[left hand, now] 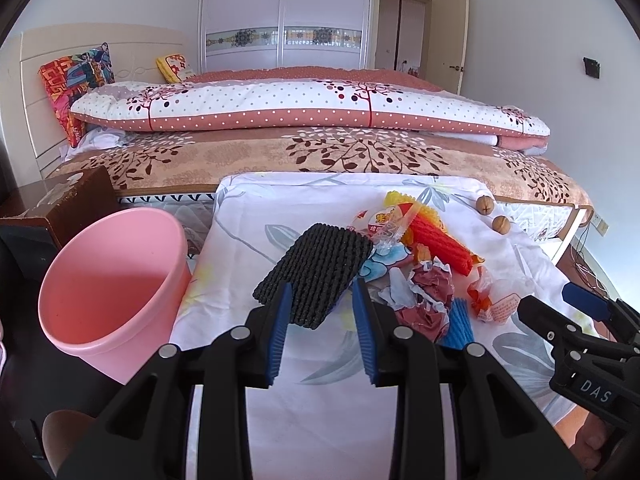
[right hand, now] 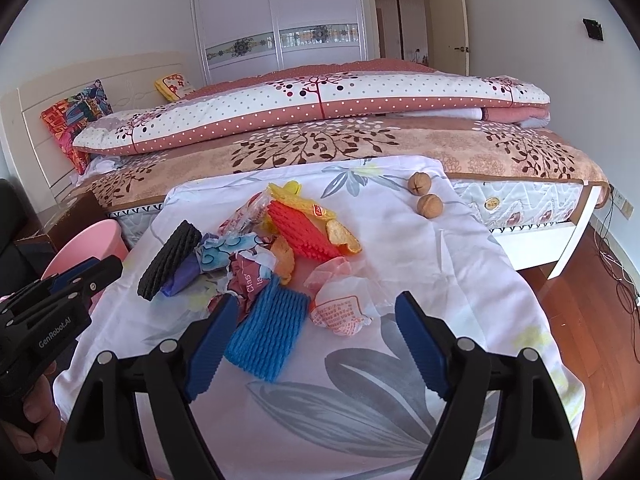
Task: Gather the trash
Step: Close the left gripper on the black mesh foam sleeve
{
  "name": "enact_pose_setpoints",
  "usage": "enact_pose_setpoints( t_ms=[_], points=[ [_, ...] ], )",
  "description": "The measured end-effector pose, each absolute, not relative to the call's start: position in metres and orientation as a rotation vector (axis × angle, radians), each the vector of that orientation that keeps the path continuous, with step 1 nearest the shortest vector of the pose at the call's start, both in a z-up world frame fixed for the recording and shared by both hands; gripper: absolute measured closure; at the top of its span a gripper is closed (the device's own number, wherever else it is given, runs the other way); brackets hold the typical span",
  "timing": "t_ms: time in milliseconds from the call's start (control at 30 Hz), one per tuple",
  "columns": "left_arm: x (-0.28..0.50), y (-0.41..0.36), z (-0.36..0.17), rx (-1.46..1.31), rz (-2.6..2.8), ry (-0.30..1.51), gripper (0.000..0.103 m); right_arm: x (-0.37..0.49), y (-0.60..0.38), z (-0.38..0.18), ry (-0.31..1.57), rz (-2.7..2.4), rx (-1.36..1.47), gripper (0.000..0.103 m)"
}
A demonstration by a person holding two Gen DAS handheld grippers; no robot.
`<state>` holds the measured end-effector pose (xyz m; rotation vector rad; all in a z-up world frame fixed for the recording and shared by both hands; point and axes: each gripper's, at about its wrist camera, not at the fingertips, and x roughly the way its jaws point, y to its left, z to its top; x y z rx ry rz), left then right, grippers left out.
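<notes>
Both grippers tilt downward over the cloth-covered tabletop point(right hand: 460, 264) from its near edge. The left gripper point(left hand: 322, 300) stands partly open and holds nothing, with the near end of the black foam net point(left hand: 316, 270) just ahead between its fingers. The right gripper point(right hand: 316, 312) gapes wide and empty; the blue foam net point(right hand: 266, 334) lies beside its left finger. The pink bin point(left hand: 108, 284) stands off the tabletop's left edge.
</notes>
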<state>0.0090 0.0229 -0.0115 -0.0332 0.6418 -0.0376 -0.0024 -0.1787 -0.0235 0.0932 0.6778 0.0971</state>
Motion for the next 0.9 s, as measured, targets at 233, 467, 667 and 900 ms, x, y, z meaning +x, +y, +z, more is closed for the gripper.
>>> enact_pose_setpoints(
  t_ms=[233,467,667,900],
  points=[
    [0.009,0.035,-0.021,-0.018,-0.115,0.683,0.071,0.003,-0.182,-0.03,0.712,0.114,0.081,0.03],
    [0.028,0.05,-0.021,-0.082,-0.155,0.743,0.071,0.012,-0.189,-0.037,0.751,0.142,0.096,0.036],
    [0.046,0.024,-0.021,-0.005,-0.203,0.775,0.071,0.018,-0.192,-0.04,0.771,0.167,0.083,0.036],
    [0.067,0.01,-0.044,0.107,-0.16,0.824,0.071,0.024,-0.203,-0.046,0.821,0.207,0.111,0.037]
  ],
)
